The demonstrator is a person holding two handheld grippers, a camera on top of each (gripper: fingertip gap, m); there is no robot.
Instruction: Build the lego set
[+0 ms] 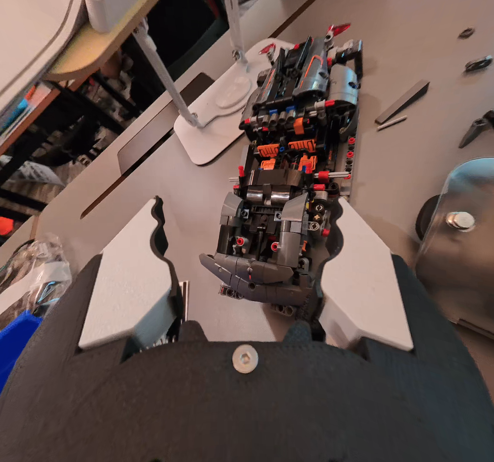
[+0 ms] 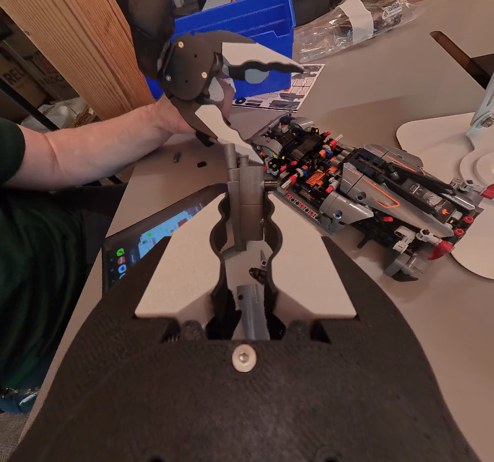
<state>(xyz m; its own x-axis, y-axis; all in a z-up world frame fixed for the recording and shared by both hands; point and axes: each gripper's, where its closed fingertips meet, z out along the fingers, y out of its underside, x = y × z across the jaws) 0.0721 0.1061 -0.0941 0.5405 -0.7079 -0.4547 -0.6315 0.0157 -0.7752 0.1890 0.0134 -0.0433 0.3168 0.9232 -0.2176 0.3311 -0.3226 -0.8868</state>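
The lego car [image 1: 291, 171], grey and black with orange and red parts, lies on the grey table [image 1: 165, 176]. My left gripper [image 1: 248, 203] is open wide. The car's nose sits between its fingers, close against the right finger [image 1: 355, 256]. My right gripper [image 2: 246, 197] is shut on a grey lego panel piece [image 2: 247, 208]. It holds the piece upright just beside the car [image 2: 361, 184] near its front. The left gripper also shows in the right wrist view [image 2: 240, 96], with its lower finger at the car's nose.
A blue bin [image 2: 248, 18], a plastic bag of parts [image 2: 361, 13] and a printed sheet [image 2: 291, 88] lie behind the car. A tablet [image 2: 160, 232] lies at the table's near edge. A white stand base [image 1: 213, 123] and loose grey and black parts [image 1: 401, 101] lie nearby. A person's forearm [image 2: 93, 144] reaches in. The white stand base [image 1: 213, 123] is about 20 cm from my left fingertips and 30 cm from my right.
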